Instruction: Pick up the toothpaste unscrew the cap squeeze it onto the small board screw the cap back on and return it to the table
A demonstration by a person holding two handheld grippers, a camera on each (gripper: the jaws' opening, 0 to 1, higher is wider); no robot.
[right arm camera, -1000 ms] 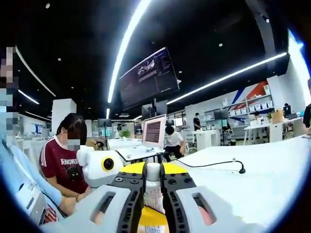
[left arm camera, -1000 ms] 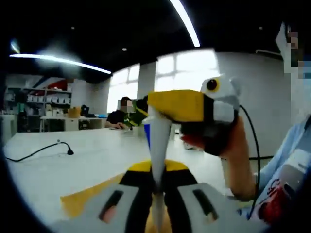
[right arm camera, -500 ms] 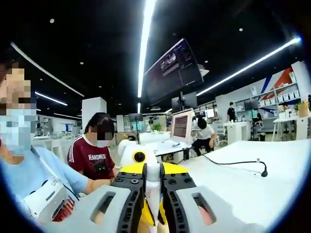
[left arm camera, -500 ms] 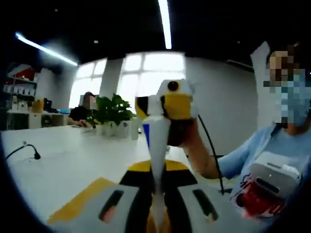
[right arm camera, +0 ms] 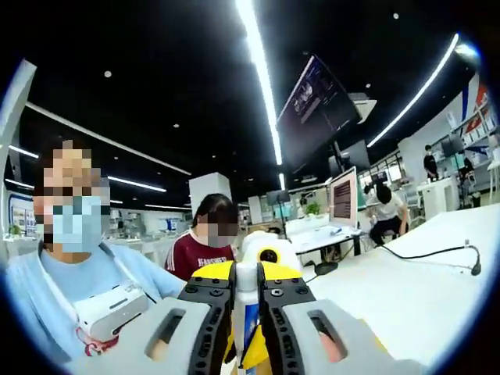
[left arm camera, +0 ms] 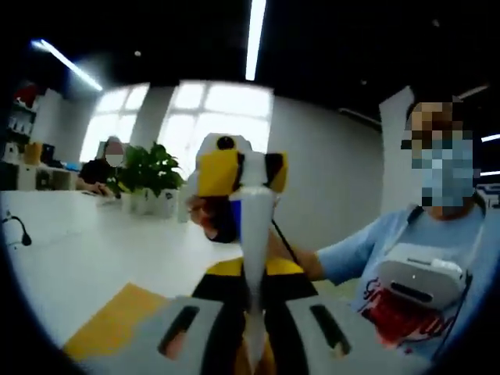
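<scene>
a: what's the biggest thing here?
b: a white surface point(left arm camera: 86, 250), with a person in a light blue shirt point(left arm camera: 406, 250) beside it.

a: and the grippers?
b: the left hand-held gripper point(left arm camera: 251, 312) is clamped on the flat tail of a white toothpaste tube point(left arm camera: 251, 234), held upright above the surface. the right hand-held gripper point(right arm camera: 246, 301) is closed around the tube's cap point(right arm camera: 246, 275).

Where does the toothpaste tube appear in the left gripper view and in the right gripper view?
Left gripper view: toothpaste tube rises at centre between that view's own jaws, its top at the right gripper.
Right gripper view: its cap end sits low at centre between the jaws.
Shared landmark: white table.
</scene>
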